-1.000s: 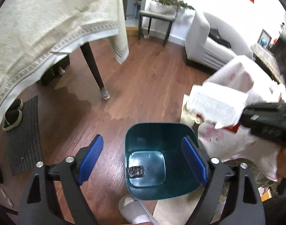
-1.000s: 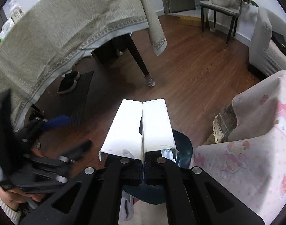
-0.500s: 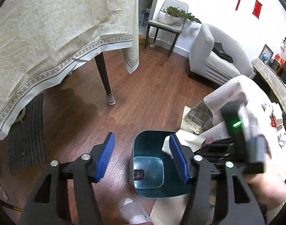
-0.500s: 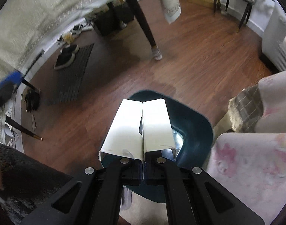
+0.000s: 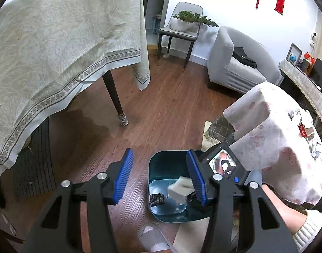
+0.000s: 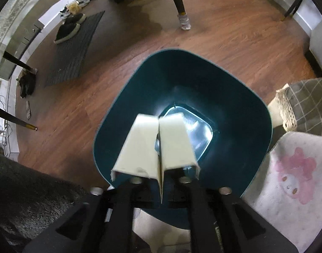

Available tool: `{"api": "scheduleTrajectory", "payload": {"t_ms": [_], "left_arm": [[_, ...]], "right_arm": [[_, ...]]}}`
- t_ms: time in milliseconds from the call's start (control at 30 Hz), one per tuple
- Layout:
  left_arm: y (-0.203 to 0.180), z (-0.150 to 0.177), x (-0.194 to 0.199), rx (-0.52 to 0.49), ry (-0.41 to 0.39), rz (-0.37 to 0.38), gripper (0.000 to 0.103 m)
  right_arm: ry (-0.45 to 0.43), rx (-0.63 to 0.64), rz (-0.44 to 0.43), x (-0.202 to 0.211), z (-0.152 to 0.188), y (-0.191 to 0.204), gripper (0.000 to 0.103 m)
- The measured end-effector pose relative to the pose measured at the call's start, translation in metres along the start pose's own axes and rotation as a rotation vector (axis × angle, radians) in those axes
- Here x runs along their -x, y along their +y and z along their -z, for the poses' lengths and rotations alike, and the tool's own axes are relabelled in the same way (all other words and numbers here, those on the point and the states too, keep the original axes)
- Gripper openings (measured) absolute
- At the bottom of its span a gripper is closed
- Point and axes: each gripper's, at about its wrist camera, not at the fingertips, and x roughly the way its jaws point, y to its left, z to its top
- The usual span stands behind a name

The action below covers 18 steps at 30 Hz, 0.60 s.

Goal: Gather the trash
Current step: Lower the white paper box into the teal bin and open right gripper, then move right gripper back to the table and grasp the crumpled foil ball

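A dark teal bin [image 5: 155, 164] stands on the wood floor with a black wrapper [image 5: 157, 199] on its bottom. My right gripper [image 6: 159, 119] points straight down into the bin [image 6: 122, 97]. Its jaws are opening, and a folded white carton piece [image 6: 139, 145] draped over its fingers hangs loose and blurred. From the left wrist view that white piece [image 5: 178, 189] is low inside the bin. My left gripper [image 5: 161, 178], with blue pads [image 5: 124, 177], hovers above the bin's left rim. Its jaws are closing with nothing between them.
A table under a beige cloth [image 5: 55, 48] stands at left, one leg [image 5: 116, 101] near the bin. A pink-patterned cloth [image 5: 272, 139] covers a low table at right, with scraps [image 5: 302, 126] on it. A slippered foot [image 5: 152, 238] and a dark mat [image 6: 76, 46] lie on the floor.
The right gripper dropped over the bin and tipped to point into it. Its shut jaws parted and the carton came loose. The left jaws narrowed as that hand rose a little.
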Motion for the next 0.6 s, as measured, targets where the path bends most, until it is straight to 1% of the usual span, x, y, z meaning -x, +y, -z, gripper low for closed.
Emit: {"api": "scheduleTrajectory", "payload": {"t_ms": [33, 67, 333, 467, 600], "left_arm": [[0.0, -0.001, 0.0, 0.002, -0.001, 0.003, 0.055], [0.0, -0.001, 0.002, 0.004, -0.005, 0.007, 0.055], [-0.007, -0.007, 0.012, -0.013, -0.04, 0.017, 0.055], [-0.007, -0.011, 0.015, -0.008, -0.05, 0.018, 0.055], [-0.009, -0.016, 0.021, -0.002, -0.067, 0.025, 0.056]], "right_arm": [[-0.003, -0.002, 0.007, 0.001, 0.001, 0.0, 0.049], [-0.007, -0.003, 0.008, 0.002, 0.0, -0.001, 0.051], [-0.024, -0.001, -0.009, 0.018, 0.004, -0.007, 0.05], [-0.059, -0.007, -0.023, 0.035, 0.007, -0.008, 0.05], [-0.116, -0.021, -0.035, 0.06, 0.011, -0.013, 0.05]]}}
